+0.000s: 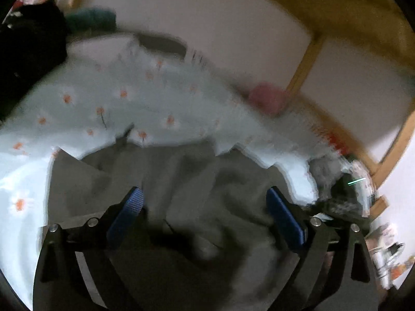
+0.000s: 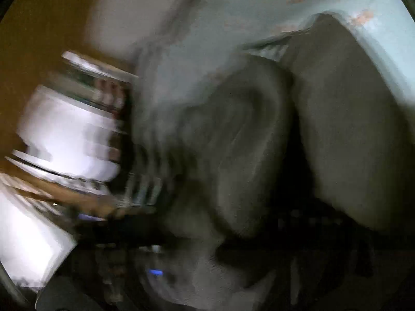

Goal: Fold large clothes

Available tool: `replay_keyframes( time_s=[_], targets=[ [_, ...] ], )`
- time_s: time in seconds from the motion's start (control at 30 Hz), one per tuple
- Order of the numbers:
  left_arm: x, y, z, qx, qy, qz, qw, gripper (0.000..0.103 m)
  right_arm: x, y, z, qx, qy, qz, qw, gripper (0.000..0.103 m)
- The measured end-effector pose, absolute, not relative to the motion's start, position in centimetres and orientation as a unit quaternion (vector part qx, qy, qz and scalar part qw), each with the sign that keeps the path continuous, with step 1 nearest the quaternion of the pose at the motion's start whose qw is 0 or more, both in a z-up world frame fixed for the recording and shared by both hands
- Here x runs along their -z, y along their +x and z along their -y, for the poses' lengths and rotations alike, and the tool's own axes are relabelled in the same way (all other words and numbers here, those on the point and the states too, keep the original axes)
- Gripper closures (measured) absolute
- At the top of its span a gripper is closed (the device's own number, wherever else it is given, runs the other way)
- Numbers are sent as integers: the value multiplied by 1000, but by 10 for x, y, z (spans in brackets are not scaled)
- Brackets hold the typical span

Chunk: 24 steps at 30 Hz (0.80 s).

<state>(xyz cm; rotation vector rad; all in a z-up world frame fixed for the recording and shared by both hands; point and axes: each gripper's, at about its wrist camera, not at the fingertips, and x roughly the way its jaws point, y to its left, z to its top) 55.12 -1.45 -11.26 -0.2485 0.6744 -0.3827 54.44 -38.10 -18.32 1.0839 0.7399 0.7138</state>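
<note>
The left gripper stands wide open above the grey garment, pads clear of the cloth. The right gripper is lost in blur in its own view; its jaws read as closed, though on what cannot be told. The garment lies rumpled on a floral sheet (white, orange flowers). Expect soft, limp, light cloth that sags. Take hold at an edge or corner, not mid-panel.

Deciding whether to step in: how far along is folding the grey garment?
Done: the grey garment lies on the flowered sheet, already doubled into rounded folds in the right wrist view. In hand: nothing in the left gripper, whose fingers stand wide apart above it. Left: it looks rumpled, so smoothing and final folds probably remain.
</note>
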Motion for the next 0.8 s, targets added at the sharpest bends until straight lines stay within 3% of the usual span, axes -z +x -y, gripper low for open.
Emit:
replay_keyframes(
  time_s=[0.07,0.13,0.17,0.23,0.27,0.37,0.5,0.63,0.8],
  targets=[
    [140,576,23,176,-117,-356,910,10,154,533,398,-327,490,-236,773,88],
    [173,594,30,149,-98,-408,895,10,150,537,411,-285,477,-251,793,88],
    [188,600,36,143,-80,-434,886,10,157,547,417,-213,448,-307,813,85],
    [195,591,57,134,5,-408,903,6,168,553,419,-66,319,-417,849,58],
    [197,587,65,121,32,-403,906,6,168,547,413,-21,236,-434,869,34],
    [199,586,64,120,25,-399,909,6,138,508,393,12,154,-357,921,6],
    [202,585,72,114,32,-392,912,6,103,489,344,1,86,-271,959,4],
    [200,585,73,107,37,-390,914,5,161,528,293,8,-2,-437,900,6],
    [199,587,72,106,36,-389,915,5,175,470,305,33,-12,-431,902,4]
  ],
)
